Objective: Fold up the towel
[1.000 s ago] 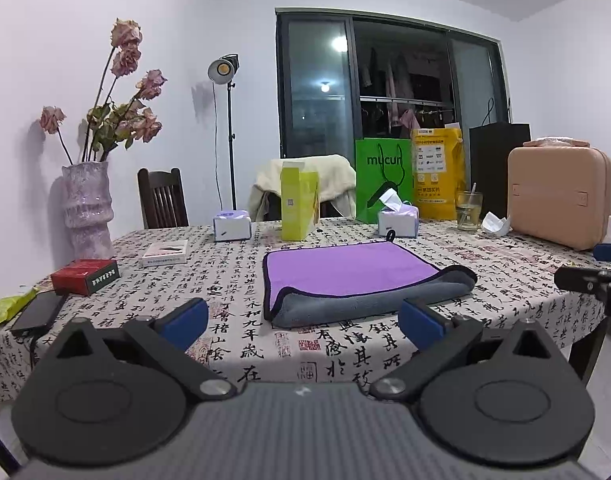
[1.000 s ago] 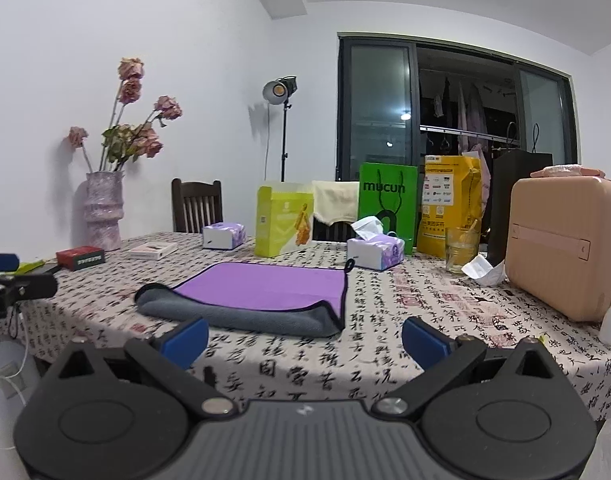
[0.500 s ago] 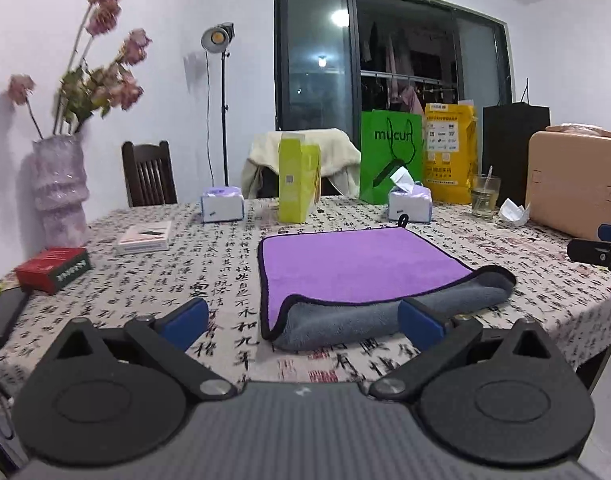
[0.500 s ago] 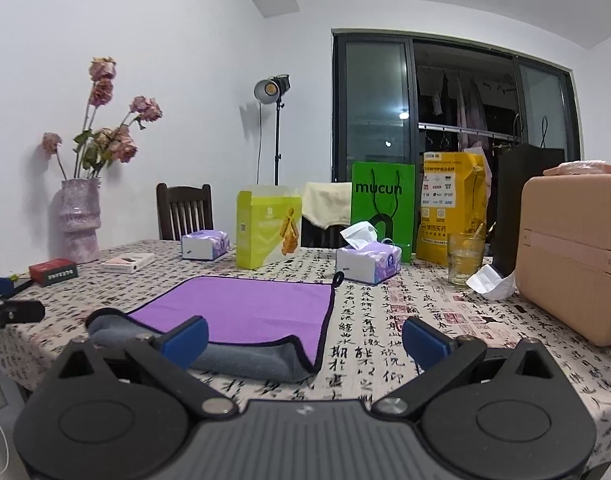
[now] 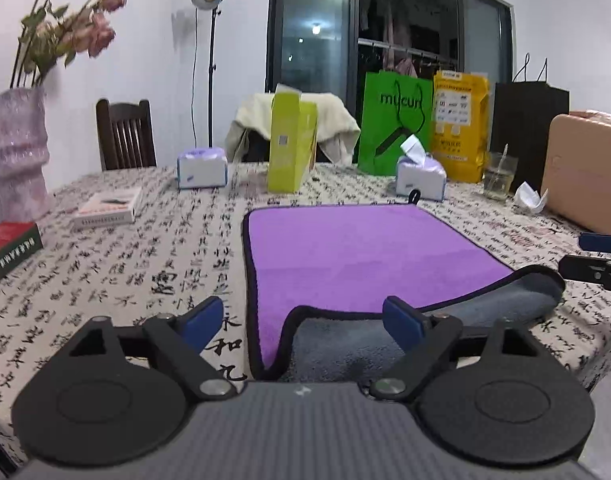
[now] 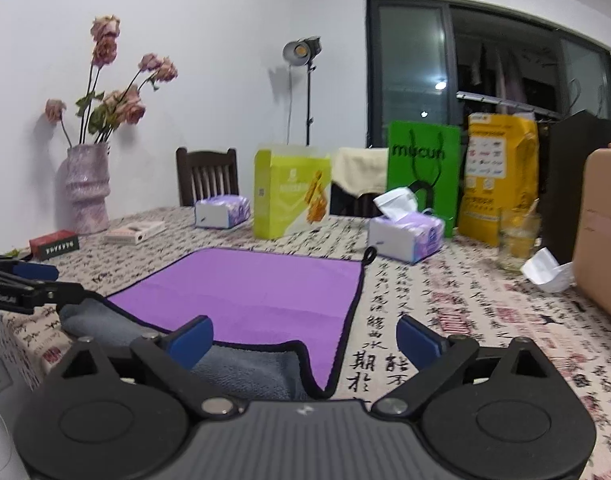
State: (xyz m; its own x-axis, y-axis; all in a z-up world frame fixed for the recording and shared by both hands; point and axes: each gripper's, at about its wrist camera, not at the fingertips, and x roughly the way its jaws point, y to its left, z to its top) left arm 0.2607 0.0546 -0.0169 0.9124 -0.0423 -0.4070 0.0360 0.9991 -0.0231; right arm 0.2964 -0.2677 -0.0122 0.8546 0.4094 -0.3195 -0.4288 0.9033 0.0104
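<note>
Covering the whole scene, the desk (image 5: 117,280) wears a cloth printed with black and red calligraphy. Spread at its near middle lies the towel (image 5: 357,256), purple face up with a dark bound edge, its grey underside bunched in a thick roll along the near side; the near corner at 6 o'clock in the left wrist view curls down toward the lens. Left tool (image 5: 301,318) hovers low at that near-left corner, blue pads wide apart, nothing between them; the right pad sits over the grey roll, contact unclear. Right tool (image 6: 305,338) hovers at the towel's near-right corner (image 6: 265,292), pads likewise spread and empty, the purple corner flap hanging between them at 6 o'clock. Each tool shows in the other's view: the right one at 3 o'clock from the left wrist, the left one at 9 o'clock from the right wrist. Beyond the towel, at 12 to 1 o'clock, stand a green bag (image 5: 397,120) and a yellow bag (image 5: 459,124); a peach case (image 5: 585,168) sits at 3 o'clock. Lime-green box (image 5: 291,144) stands at 12 o'clock, a vase (image 6: 85,188) of dried roses at 10 o'clock. Smaller things: two tissue packs (image 6: 405,236), one at 11 and one at 1 o'clock, a glass (image 5: 499,176), a red box (image 5: 11,250) at 9 o'clock.
</note>
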